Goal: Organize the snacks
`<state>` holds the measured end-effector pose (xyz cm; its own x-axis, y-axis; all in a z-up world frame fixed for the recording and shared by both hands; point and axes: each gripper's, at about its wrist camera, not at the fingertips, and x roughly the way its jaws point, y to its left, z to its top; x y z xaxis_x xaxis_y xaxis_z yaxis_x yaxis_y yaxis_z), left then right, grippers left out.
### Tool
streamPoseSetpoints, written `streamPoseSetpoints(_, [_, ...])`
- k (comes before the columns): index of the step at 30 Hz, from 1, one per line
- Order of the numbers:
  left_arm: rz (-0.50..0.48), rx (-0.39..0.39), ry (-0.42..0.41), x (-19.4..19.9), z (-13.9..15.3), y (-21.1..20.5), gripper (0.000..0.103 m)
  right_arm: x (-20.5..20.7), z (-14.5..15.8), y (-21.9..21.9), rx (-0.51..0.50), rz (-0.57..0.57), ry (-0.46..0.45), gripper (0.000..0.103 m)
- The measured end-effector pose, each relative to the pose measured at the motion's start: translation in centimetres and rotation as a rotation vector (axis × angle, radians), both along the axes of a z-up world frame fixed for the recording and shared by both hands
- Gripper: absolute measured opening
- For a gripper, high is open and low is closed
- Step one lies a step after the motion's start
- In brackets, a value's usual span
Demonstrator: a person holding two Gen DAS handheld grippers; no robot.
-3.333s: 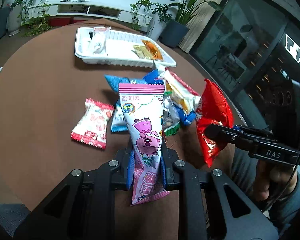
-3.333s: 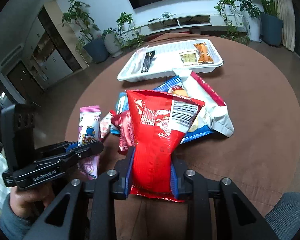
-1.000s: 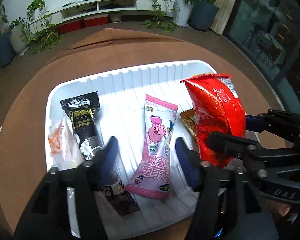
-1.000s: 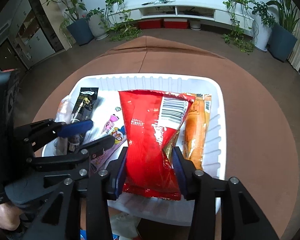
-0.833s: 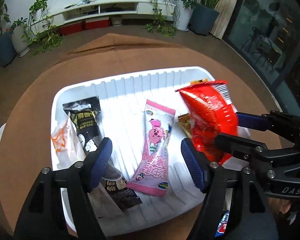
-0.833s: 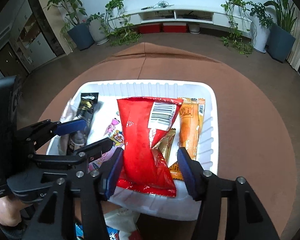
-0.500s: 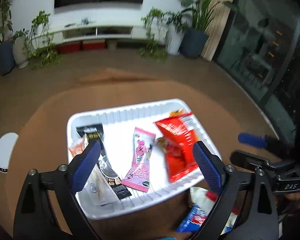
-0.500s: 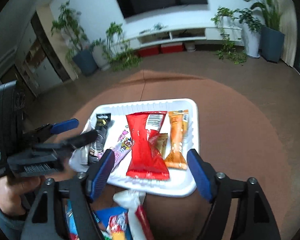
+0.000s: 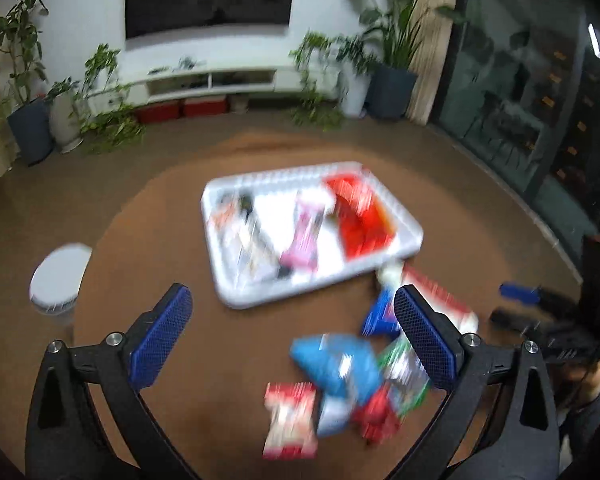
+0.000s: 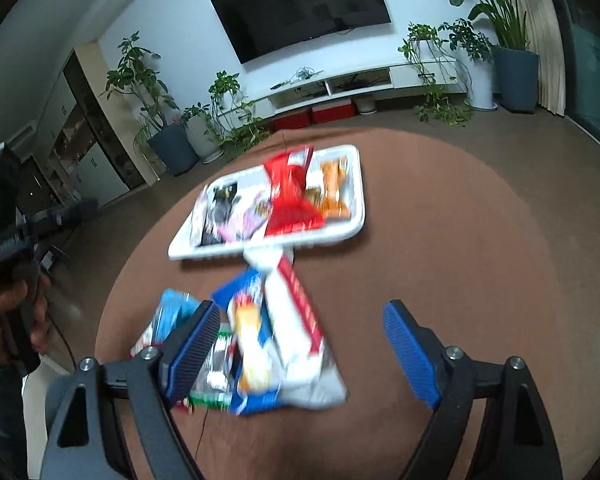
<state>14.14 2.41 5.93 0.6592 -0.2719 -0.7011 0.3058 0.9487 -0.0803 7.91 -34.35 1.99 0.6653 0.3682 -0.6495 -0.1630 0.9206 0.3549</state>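
Observation:
A white tray on the round brown table holds a red bag, a pink packet, a black packet and an orange packet. A loose pile of snacks lies on the table nearer to me. My left gripper is open and empty, above the table short of the tray. My right gripper is open and empty over the pile. Both views are motion-blurred.
The brown table is round, with floor beyond its edge. A white round object sits at the table's left edge. Potted plants and a TV shelf line the far wall.
Both grippers let go of the pink packet and the red bag in the tray, opened wide and pulled back and up from the tray toward the loose pile.

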Motion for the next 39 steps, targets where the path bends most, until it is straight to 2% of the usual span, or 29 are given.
streamPoseSetpoints(6, [0.053, 0.066, 0.142, -3.4, -7.1, 1.6, 0.102, -2.9, -1.9, 1.7, -0.021, 0.014, -0.018, 0.086])
streamPoseSetpoints(9, [0.059, 0.066, 0.178, -4.0, -9.2, 2.2, 0.102, -3.3, -2.6, 1.7, -0.015, 0.011, 0.000, 0.086])
streamPoseSetpoints(14, [0.037, 0.116, 0.196, -4.3, -10.0, 1.9, 0.100, -3.9, -2.7, 1.8, -0.018, 0.002, -0.005, 0.084])
streamPoseSetpoints(16, [0.024, 0.130, 0.200, -4.3, -10.3, 1.7, 0.094, -4.1, -2.8, 2.0, -0.034, 0.011, -0.006, 0.081])
streamPoseSetpoints(18, [0.011, 0.136, 0.220, -3.2, -11.0, 1.4, 0.083, -4.2, -3.0, 2.4, -0.050, 0.018, -0.001, 0.079])
streamPoseSetpoints(20, [0.000, 0.151, 0.237, -2.3, -11.4, 1.1, 0.079, -4.2, -3.0, 2.5, -0.052, 0.023, -0.001, 0.078])
streamPoseSetpoints(25, [-0.017, 0.177, 0.266, -1.2, -12.2, 0.9, 0.079, -4.1, -3.2, 2.3, -0.046, 0.020, 0.003, 0.078])
streamPoseSetpoints(28, [-0.038, 0.187, 0.274, -0.6, -12.7, 0.5, 0.071, -4.1, -3.4, 2.4, -0.050, 0.027, 0.008, 0.078])
streamPoseSetpoints(30, [-0.054, 0.184, 0.275, -0.4, -12.6, 0.3, 0.059, -4.1, -3.4, 2.5, -0.053, 0.029, 0.007, 0.077])
streamPoseSetpoints(39, [-0.132, 0.201, 0.289, -0.3, -12.3, -0.3, 0.038, -4.1, -3.5, 2.5, -0.045, 0.035, 0.011, 0.076])
